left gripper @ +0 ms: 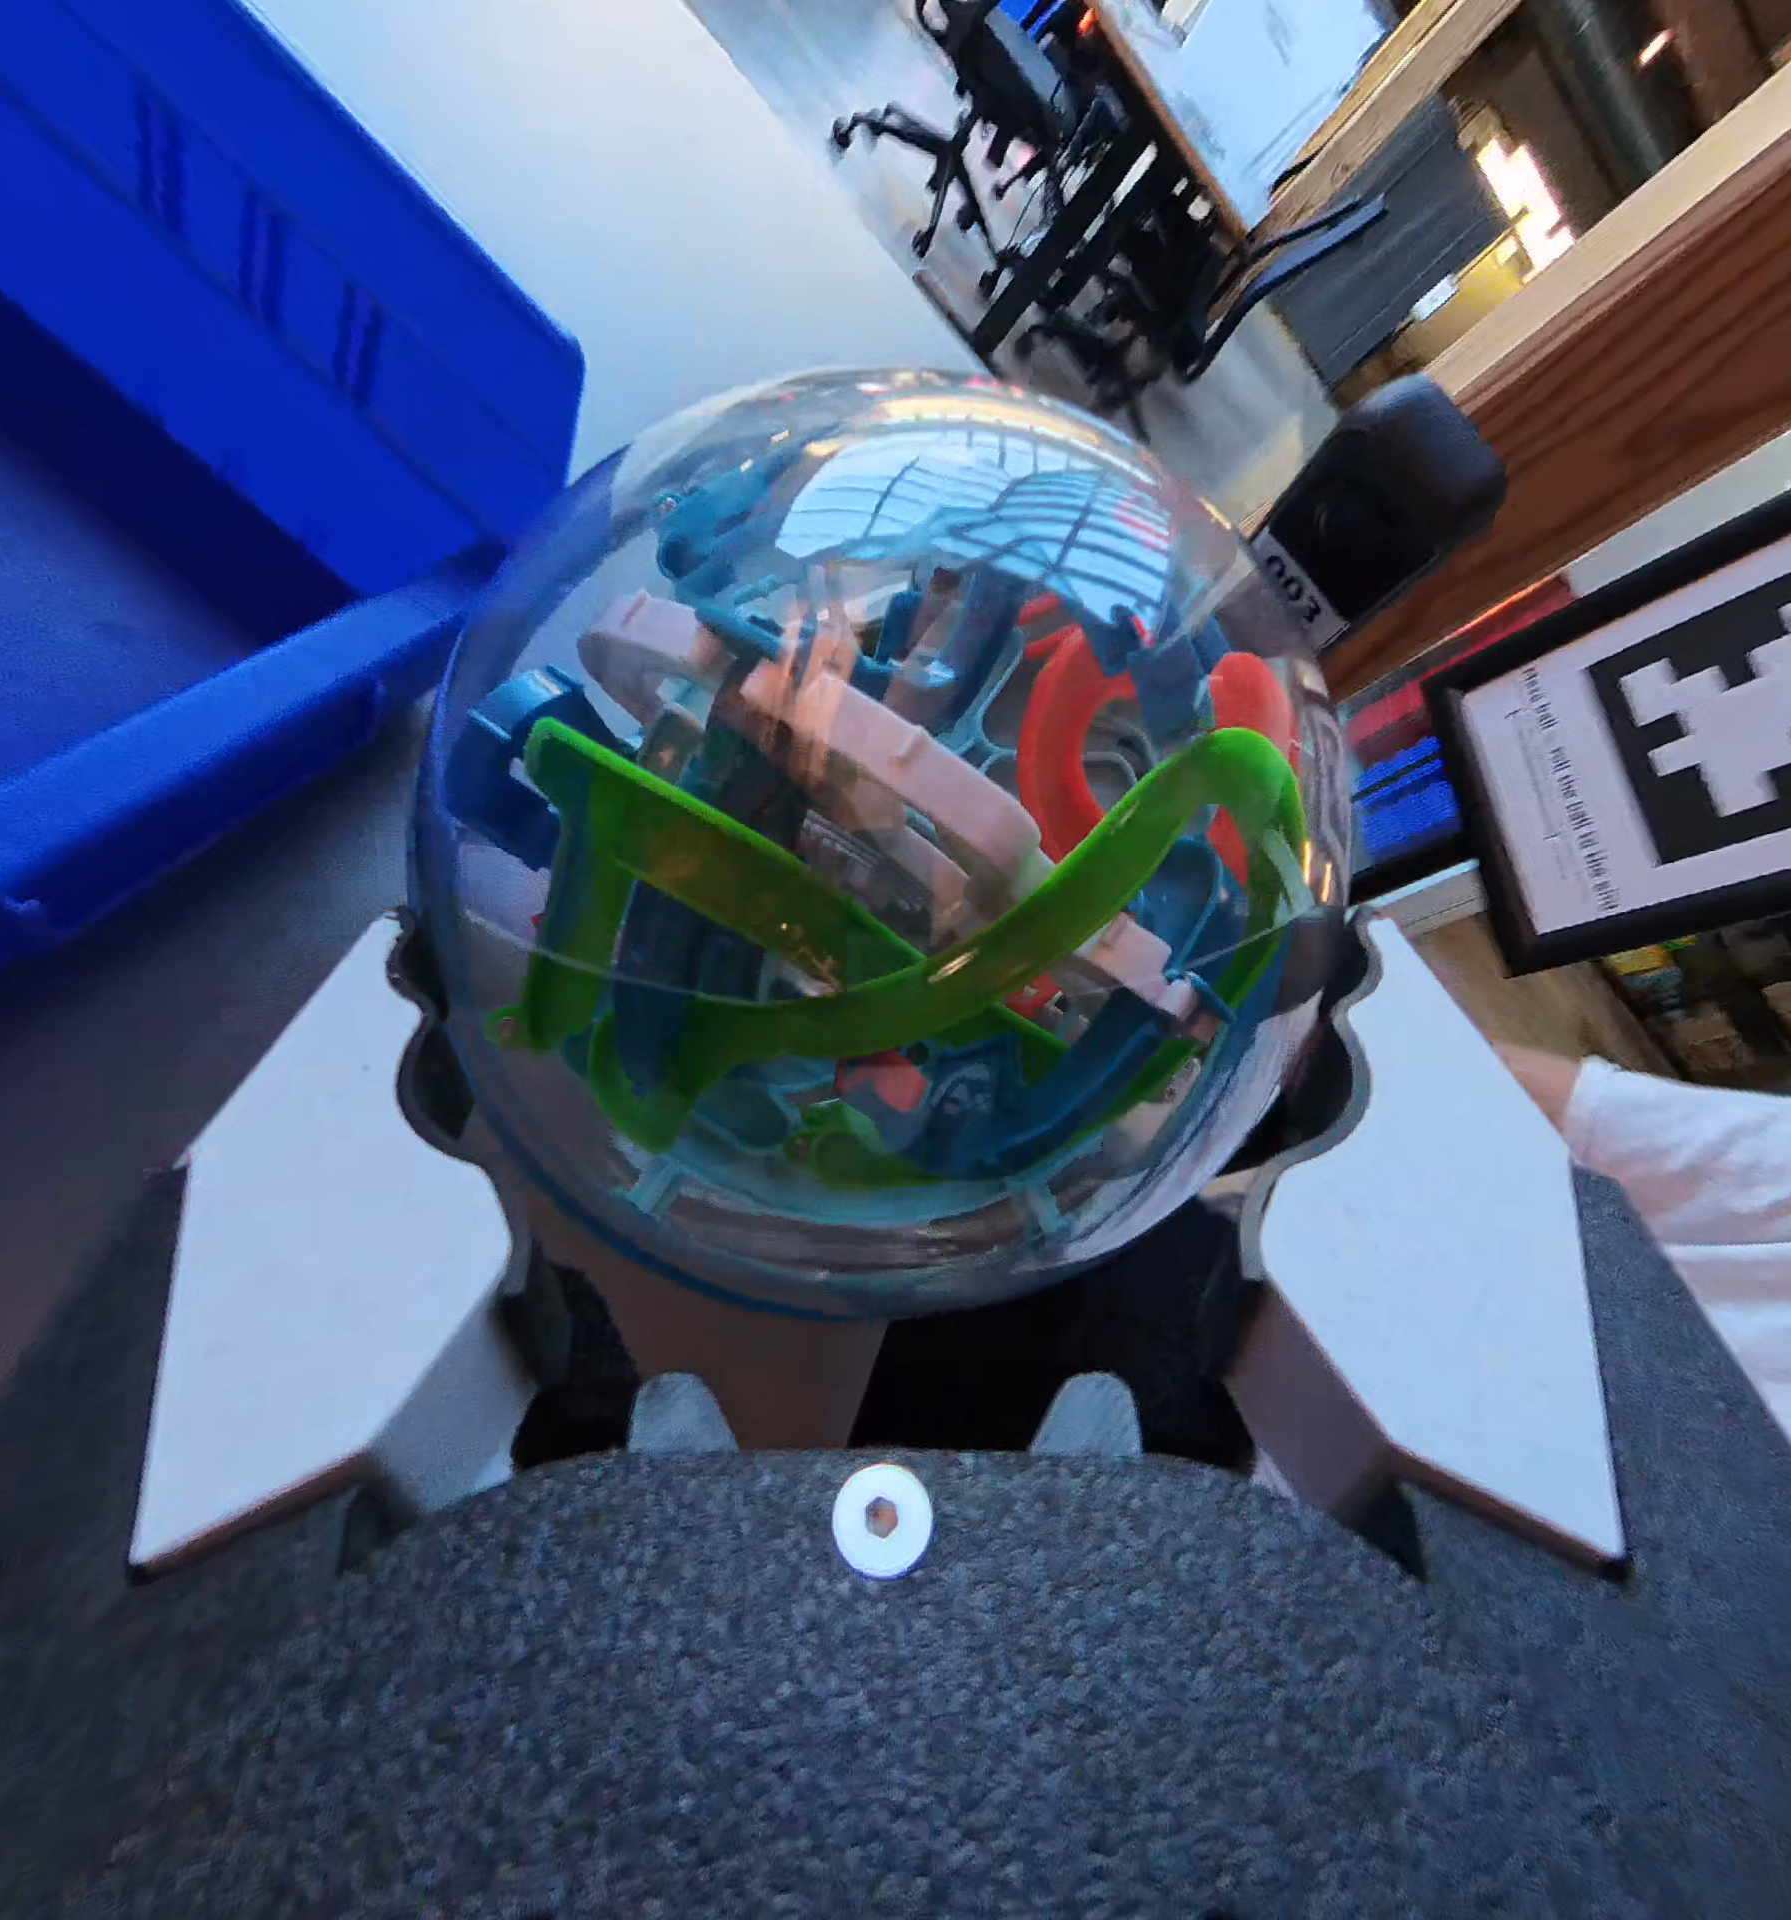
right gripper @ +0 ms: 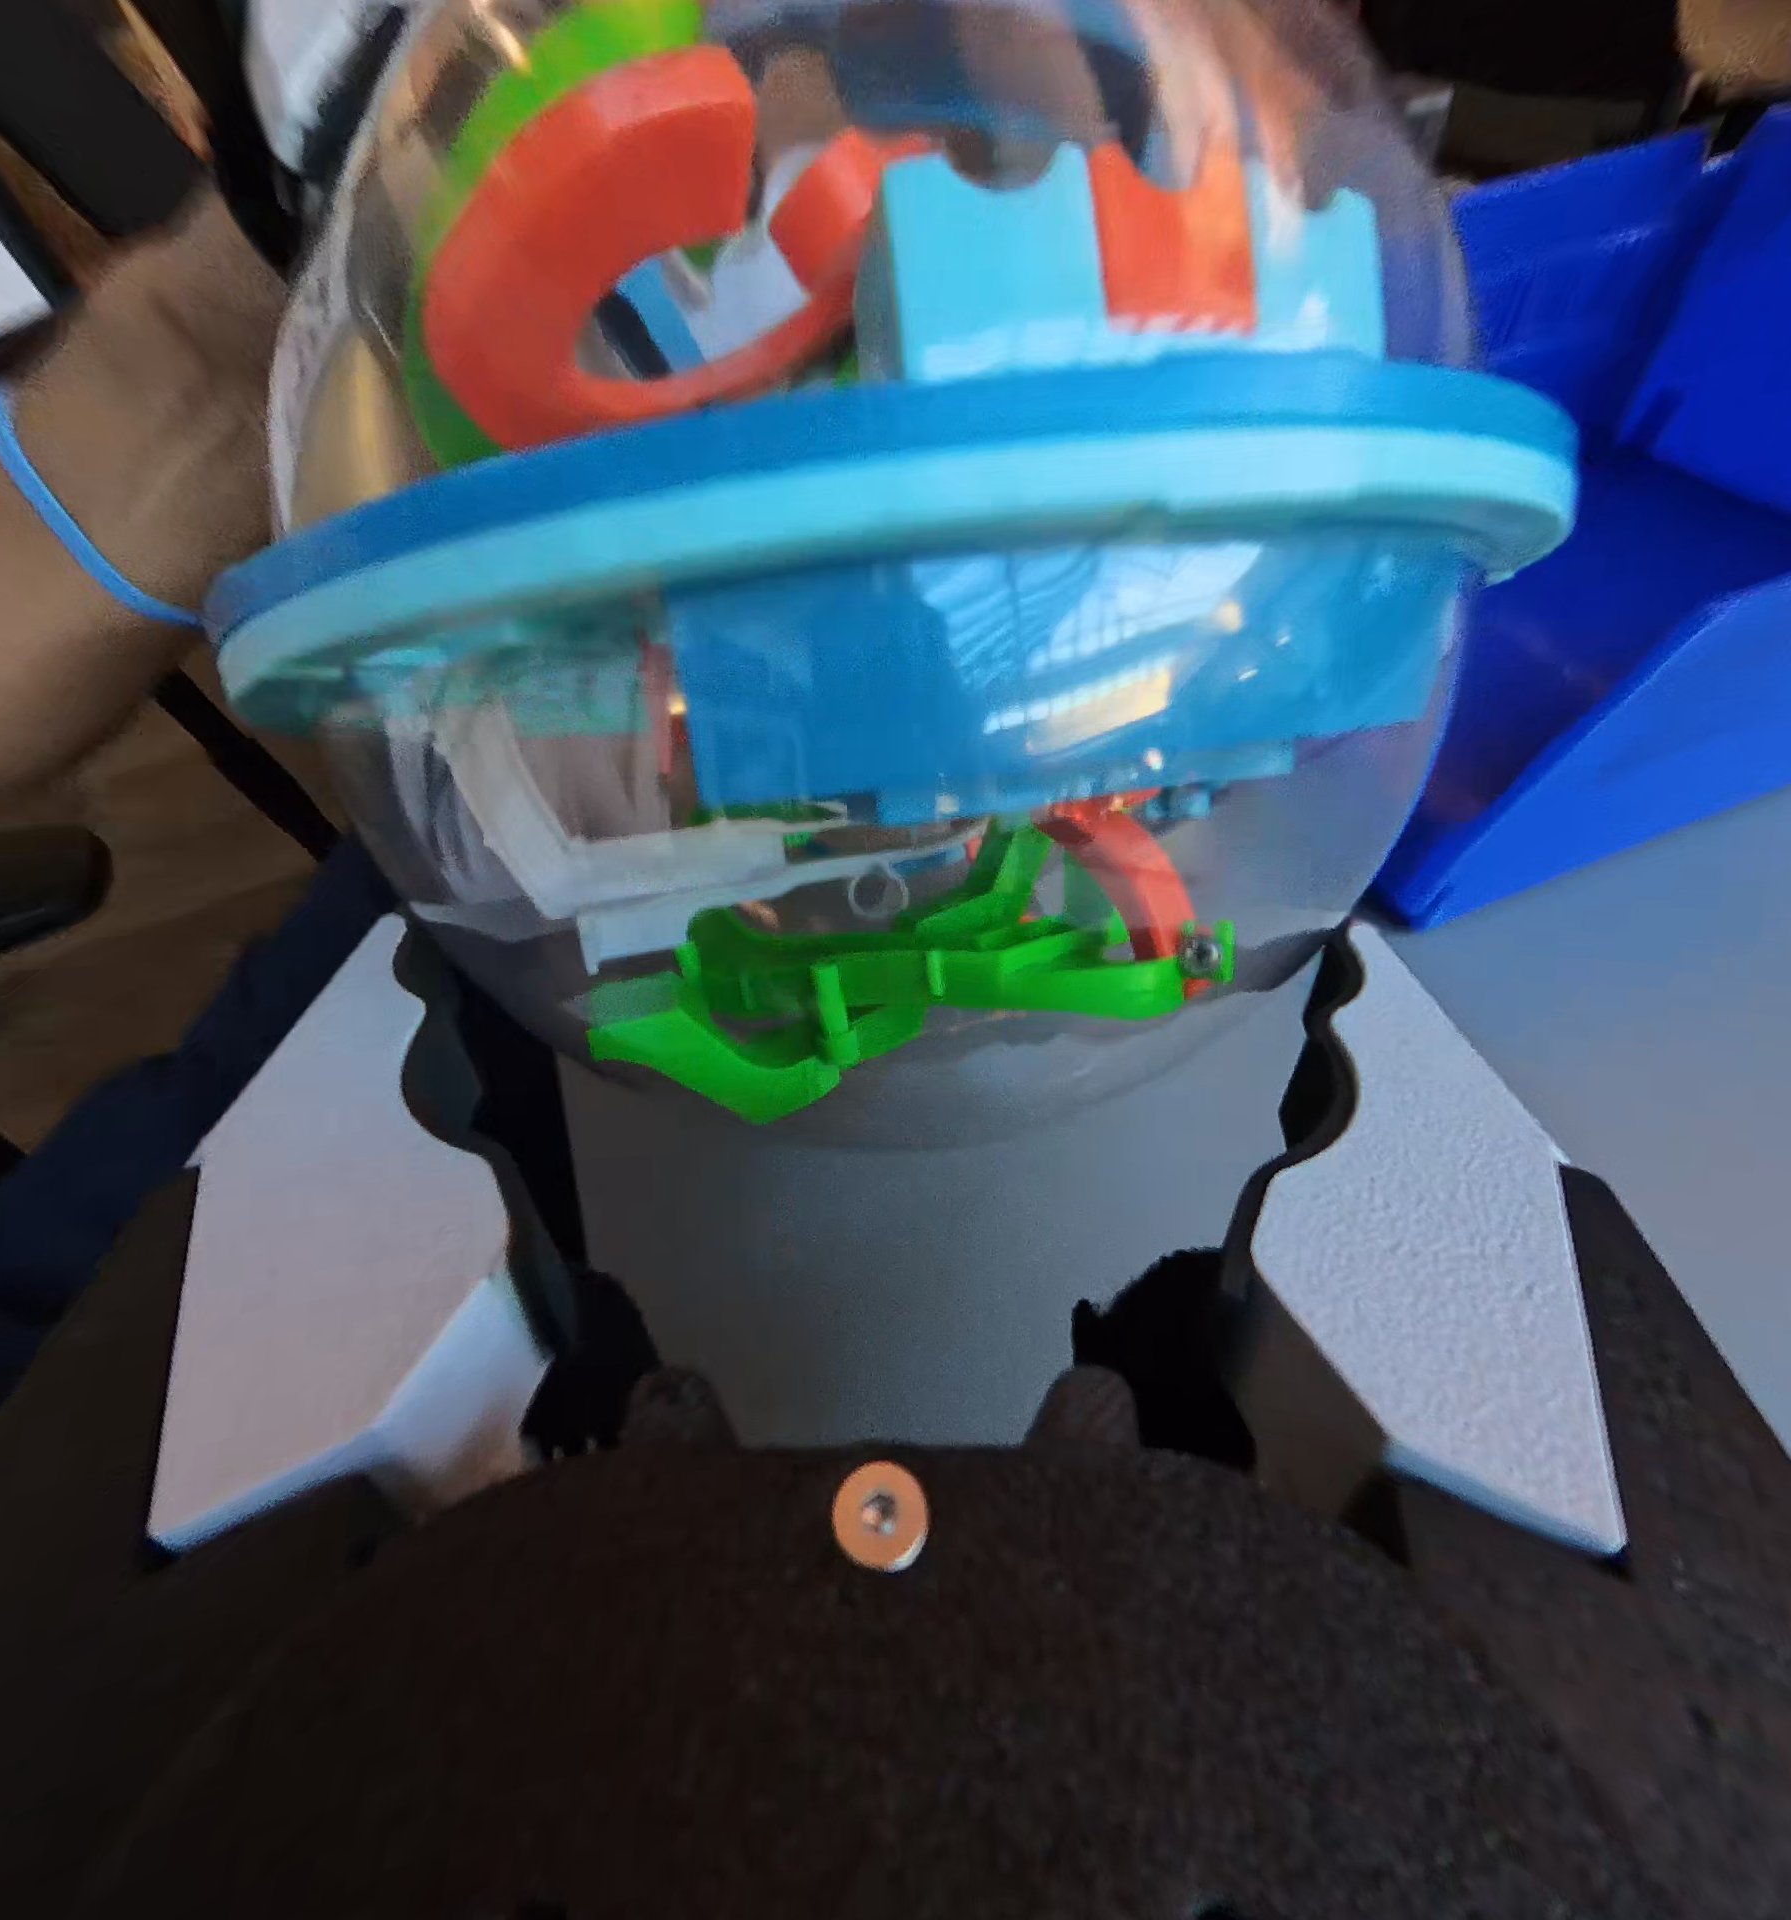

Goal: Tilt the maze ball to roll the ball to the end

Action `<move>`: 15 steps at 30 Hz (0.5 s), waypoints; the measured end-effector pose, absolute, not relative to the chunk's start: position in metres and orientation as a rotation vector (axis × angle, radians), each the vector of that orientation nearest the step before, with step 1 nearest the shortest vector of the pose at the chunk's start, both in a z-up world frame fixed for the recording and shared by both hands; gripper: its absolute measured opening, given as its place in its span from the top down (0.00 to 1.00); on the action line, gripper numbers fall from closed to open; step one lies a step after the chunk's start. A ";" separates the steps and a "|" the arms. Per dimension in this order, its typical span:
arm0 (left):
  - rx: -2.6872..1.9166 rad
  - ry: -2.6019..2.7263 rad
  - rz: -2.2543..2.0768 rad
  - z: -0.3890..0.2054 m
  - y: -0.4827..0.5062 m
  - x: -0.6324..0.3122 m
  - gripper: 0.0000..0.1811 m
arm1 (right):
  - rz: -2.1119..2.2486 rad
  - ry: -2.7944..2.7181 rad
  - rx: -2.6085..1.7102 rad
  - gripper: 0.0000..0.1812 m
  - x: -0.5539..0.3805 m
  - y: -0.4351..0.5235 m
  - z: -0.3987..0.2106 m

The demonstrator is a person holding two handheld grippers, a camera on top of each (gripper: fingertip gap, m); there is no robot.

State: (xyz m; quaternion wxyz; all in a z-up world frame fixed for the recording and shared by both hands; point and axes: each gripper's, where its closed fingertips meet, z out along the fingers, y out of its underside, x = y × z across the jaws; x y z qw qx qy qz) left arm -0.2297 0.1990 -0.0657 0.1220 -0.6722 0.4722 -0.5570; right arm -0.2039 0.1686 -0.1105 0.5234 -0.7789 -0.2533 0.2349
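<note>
We find the maze ball (left gripper: 875, 831) clamped between both tongs, the left tongs (left gripper: 875, 997) and right tongs (right gripper: 870, 997) each gripping it for controlled tilting. The small steel ball (right gripper: 1199, 954) apparently rests on the green track (right gripper: 870, 987), near the right tongs' right finger.

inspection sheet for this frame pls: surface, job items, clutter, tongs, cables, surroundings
surface: grey tabletop, bare where visible.
job's things: clear maze ball with green, orange, pink and blue tracks and a blue equator ring; small steel ball sits at the end of a green track, low in the right wrist view.
clutter: blue bin beside the sphere; framed marker card; small black camera.
grippers: left tongs and right tongs each straddle the sphere, both shut on it.
cables: nothing seen.
surroundings: wooden shelving, office chairs and desks farther off; a white sleeve at the edge.
</note>
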 end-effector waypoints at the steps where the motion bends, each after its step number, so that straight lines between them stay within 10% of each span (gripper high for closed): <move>1: -1.965 1.321 -1.729 -0.059 0.197 -0.231 0.12 | 0.586 -0.582 -1.842 0.14 -0.204 0.166 -0.096; 15: -1.763 0.987 -2.607 -0.023 0.148 -0.234 0.13 | 0.624 -0.442 -1.812 0.14 -0.202 0.132 0.001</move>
